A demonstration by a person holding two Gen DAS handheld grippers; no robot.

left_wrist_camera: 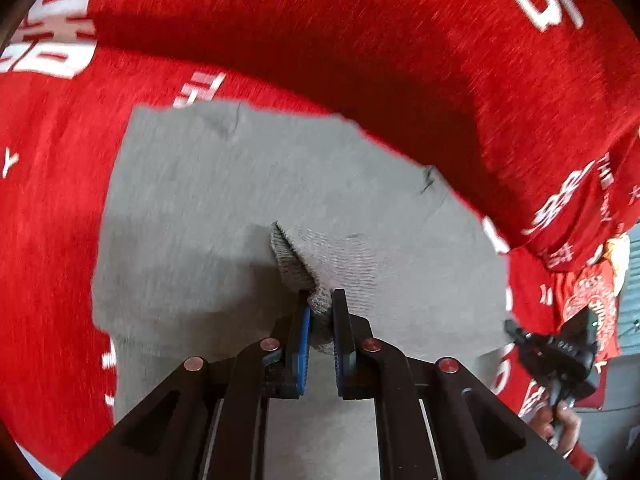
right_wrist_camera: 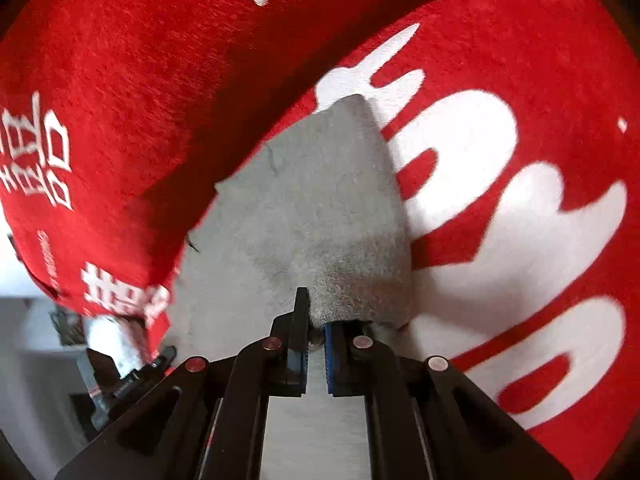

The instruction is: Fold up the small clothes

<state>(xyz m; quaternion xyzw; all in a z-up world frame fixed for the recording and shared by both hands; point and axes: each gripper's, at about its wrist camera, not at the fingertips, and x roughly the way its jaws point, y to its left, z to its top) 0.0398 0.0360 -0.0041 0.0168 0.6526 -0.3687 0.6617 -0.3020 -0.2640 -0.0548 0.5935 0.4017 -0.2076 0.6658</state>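
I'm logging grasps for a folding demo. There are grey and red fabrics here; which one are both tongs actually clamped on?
The grey garment: the left tongs and right tongs each pinch its edge. The red printed cloth only lies beneath and behind it, ungripped.

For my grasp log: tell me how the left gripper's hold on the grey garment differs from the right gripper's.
The left gripper pinches a thick ribbed hem of the grey garment, bunched between its fingers; the right gripper pinches a smoother, fuzzier edge. The left fingers sit wider apart around that wad; the right fingers nearly meet. Both are shut on the same garment over the red printed cloth.
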